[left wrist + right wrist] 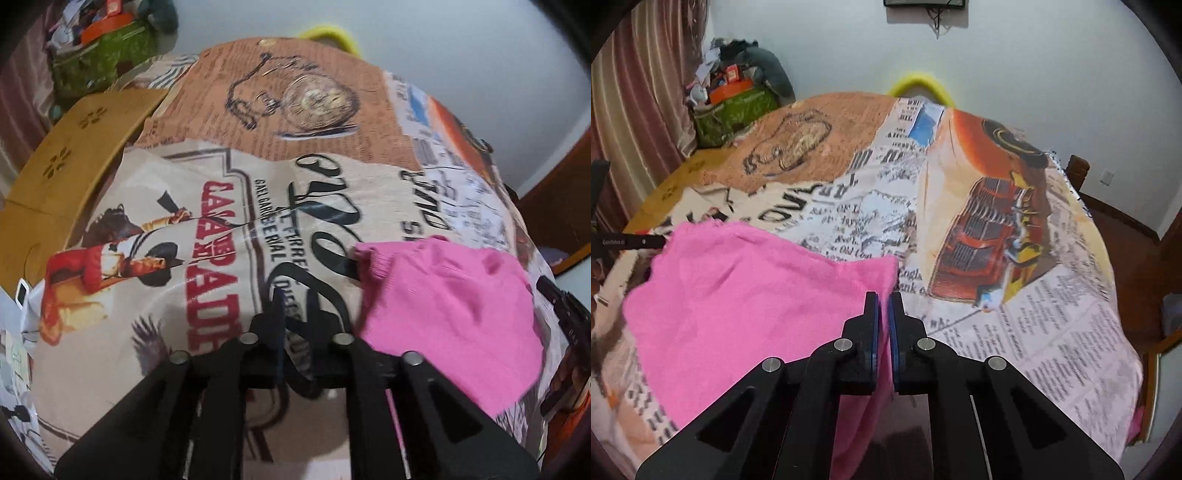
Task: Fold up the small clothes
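A small pink cloth lies on a table under a printed cover. My right gripper is shut on the cloth's right edge, which runs down between the pads. In the left wrist view the pink cloth lies to the right. My left gripper is blurred; its fingers stand close together over the printed cover, and nothing shows between them. Its tip also shows in the right wrist view, at the cloth's far left corner.
A bare wooden table edge shows at the left. A green basket of clutter stands by the curtain at the back left. A yellow chair back rises behind the table. A wooden chair stands at the right.
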